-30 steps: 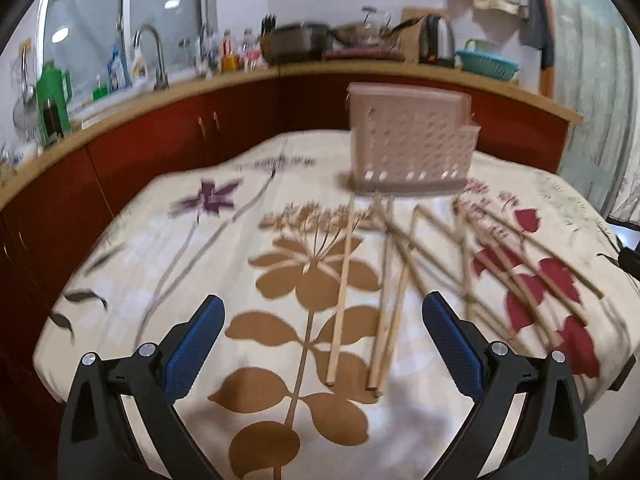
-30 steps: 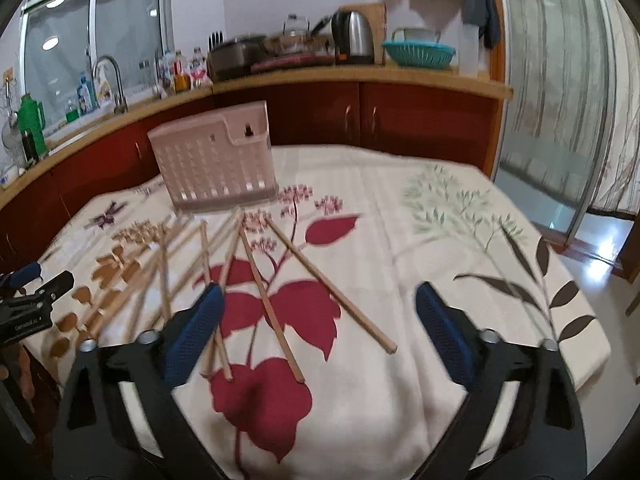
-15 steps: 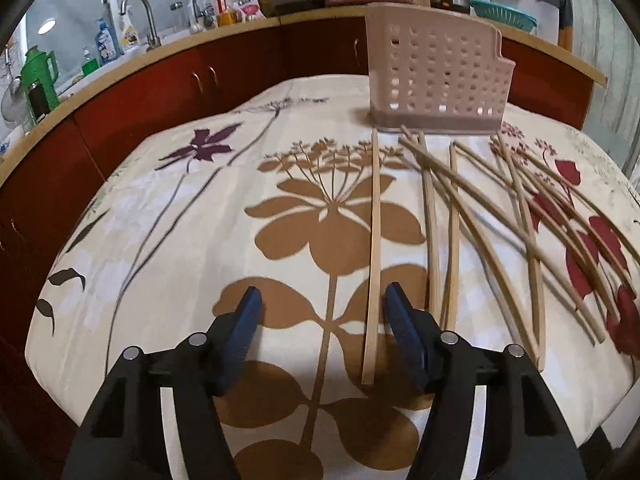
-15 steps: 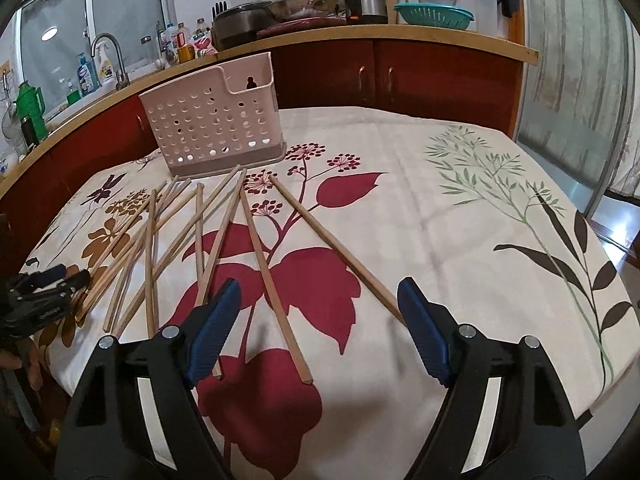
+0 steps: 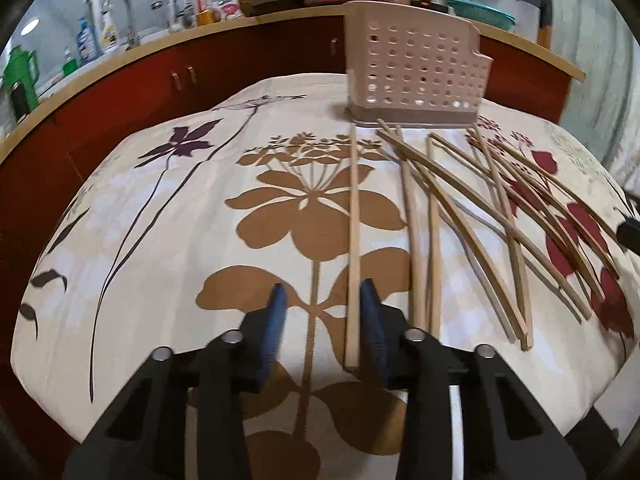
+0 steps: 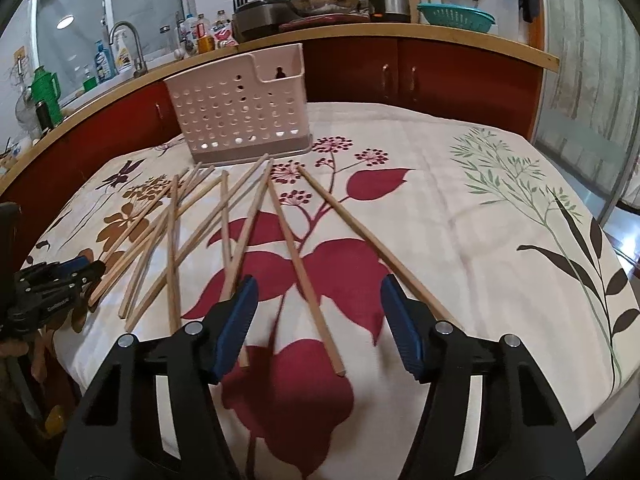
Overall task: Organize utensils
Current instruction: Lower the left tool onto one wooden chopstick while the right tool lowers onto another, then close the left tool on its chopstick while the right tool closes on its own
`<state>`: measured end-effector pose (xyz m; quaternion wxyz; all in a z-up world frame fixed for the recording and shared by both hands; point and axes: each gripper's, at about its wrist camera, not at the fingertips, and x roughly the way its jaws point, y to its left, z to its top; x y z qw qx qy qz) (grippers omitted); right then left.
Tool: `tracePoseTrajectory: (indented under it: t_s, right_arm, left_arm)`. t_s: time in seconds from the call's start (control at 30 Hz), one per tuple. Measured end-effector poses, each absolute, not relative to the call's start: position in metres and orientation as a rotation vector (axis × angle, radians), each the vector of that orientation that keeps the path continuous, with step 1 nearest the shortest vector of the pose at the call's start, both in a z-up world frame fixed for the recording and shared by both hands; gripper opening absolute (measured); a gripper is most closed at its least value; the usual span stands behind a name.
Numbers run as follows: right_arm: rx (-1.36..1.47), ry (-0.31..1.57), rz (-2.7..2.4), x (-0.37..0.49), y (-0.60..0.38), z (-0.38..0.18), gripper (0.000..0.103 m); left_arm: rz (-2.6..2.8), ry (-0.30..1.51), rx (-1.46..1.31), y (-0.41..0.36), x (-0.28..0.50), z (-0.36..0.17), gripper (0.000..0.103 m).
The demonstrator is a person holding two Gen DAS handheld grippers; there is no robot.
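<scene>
Several wooden chopsticks (image 5: 472, 216) lie fanned on the flowered tablecloth in front of a pink perforated utensil holder (image 5: 416, 76). My left gripper (image 5: 322, 320) is low over the cloth and partly open; the near end of the leftmost chopstick (image 5: 354, 240) lies between its blue pads, against the right pad (image 5: 370, 320). My right gripper (image 6: 318, 320) is open and empty; the near end of one chopstick (image 6: 304, 276) lies between its fingers and the rightmost chopstick (image 6: 360, 236) runs by its right pad. The holder also shows in the right wrist view (image 6: 240, 120).
The table's near edge (image 5: 280, 436) lies just under both grippers. A red cabinet run with a wooden counter (image 6: 440, 36) curves behind, bearing a sink tap, bottles, pans, a kettle and a teal colander. My left gripper shows at the right view's left edge (image 6: 52, 284).
Both grippers have dropped toward the cloth and moved forward. The left jaws have narrowed around the leftmost chopstick's near end. The right jaws have narrowed somewhat but stay wide.
</scene>
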<state>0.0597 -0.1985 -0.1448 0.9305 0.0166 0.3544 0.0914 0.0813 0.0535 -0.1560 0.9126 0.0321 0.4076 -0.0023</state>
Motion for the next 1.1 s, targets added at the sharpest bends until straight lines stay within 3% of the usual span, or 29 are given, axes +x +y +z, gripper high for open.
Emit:
tracePoseTrajectory:
  t_s: [0.13, 0.27, 0.4, 0.47, 0.7, 0.77, 1.1]
  right_arm:
    - [0.021, 0.718, 0.238, 0.056, -0.184, -0.144, 0.056]
    - [0.019, 0.710, 0.322, 0.051, -0.164, -0.147, 0.041]
    - [-0.024, 0.724, 0.396, 0.050, -0.141, -0.158, 0.034]
    - [-0.024, 0.744, 0.428, 0.050, -0.133, -0.164, 0.025]
    - [-0.082, 0.764, 0.445, 0.051, -0.117, -0.177, 0.022]
    - [-0.108, 0.751, 0.440, 0.050, -0.115, -0.179, 0.011]
    - [-0.107, 0.651, 0.419, 0.038, -0.129, -0.157, 0.007]
  left_arm:
    - [-0.014, 0.836, 0.106, 0.049, 0.079, -0.156, 0.017]
    - [-0.005, 0.832, 0.121, 0.053, 0.077, -0.156, 0.006]
    - [-0.008, 0.827, 0.117, 0.057, 0.075, -0.156, 0.006]
    - [-0.011, 0.824, 0.117, 0.058, 0.075, -0.156, 0.006]
    - [-0.017, 0.825, 0.112, 0.059, 0.074, -0.156, 0.006]
    - [-0.015, 0.824, 0.120, 0.058, 0.074, -0.156, 0.006]
    - [-0.004, 0.823, 0.134, 0.057, 0.073, -0.157, 0.006]
